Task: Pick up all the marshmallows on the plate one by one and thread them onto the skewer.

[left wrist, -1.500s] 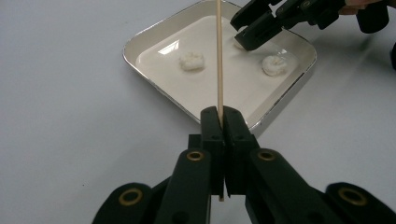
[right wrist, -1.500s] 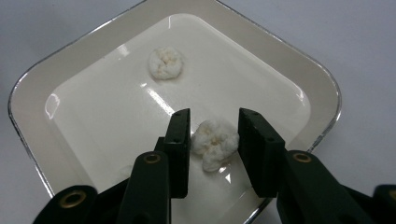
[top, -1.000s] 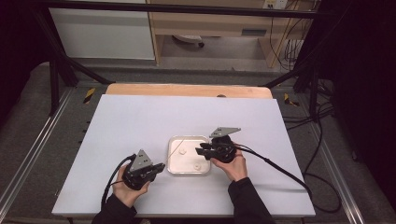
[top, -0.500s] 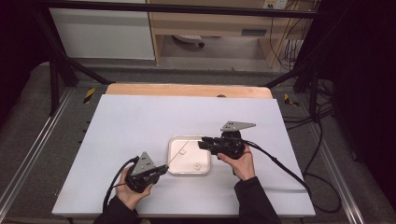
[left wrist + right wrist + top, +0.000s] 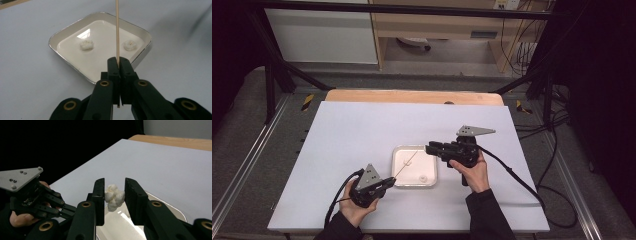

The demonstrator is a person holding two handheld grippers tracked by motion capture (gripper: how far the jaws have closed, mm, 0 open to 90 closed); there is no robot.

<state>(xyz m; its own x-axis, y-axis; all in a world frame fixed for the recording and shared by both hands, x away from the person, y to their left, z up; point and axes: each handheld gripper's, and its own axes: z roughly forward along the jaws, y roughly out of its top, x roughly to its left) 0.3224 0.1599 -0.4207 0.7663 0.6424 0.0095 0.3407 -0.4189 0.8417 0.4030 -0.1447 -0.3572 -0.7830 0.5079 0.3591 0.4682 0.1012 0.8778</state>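
High view: a second ago the right gripper (image 5: 435, 148) sat low over the tray (image 5: 398, 181) with its tips inside it; it has since lifted and now hangs above the tray's upper right edge, jaws pointing left. Its jaws have just been closing slightly, with a white lump (image 5: 114, 197) between them. The left gripper (image 5: 388, 183) has barely shifted, at the tray's lower left corner.

From above, the lump cannot be made out at the right tips, and the skewer (image 5: 405, 164) reads as a faint thin line slanting over the tray. In the right gripper view the lump touches the left pad, while contact with the right pad is hard to confirm; the tray beneath is cut off by the jaws. In the left gripper view the skewer runs out of the top edge, so its tip is unseen.

The left jaws are pressed together on the skewer, which stands over the tray holding two more white pieces (image 5: 86, 45). Both hands come in from the bottom edge, the right one held higher.
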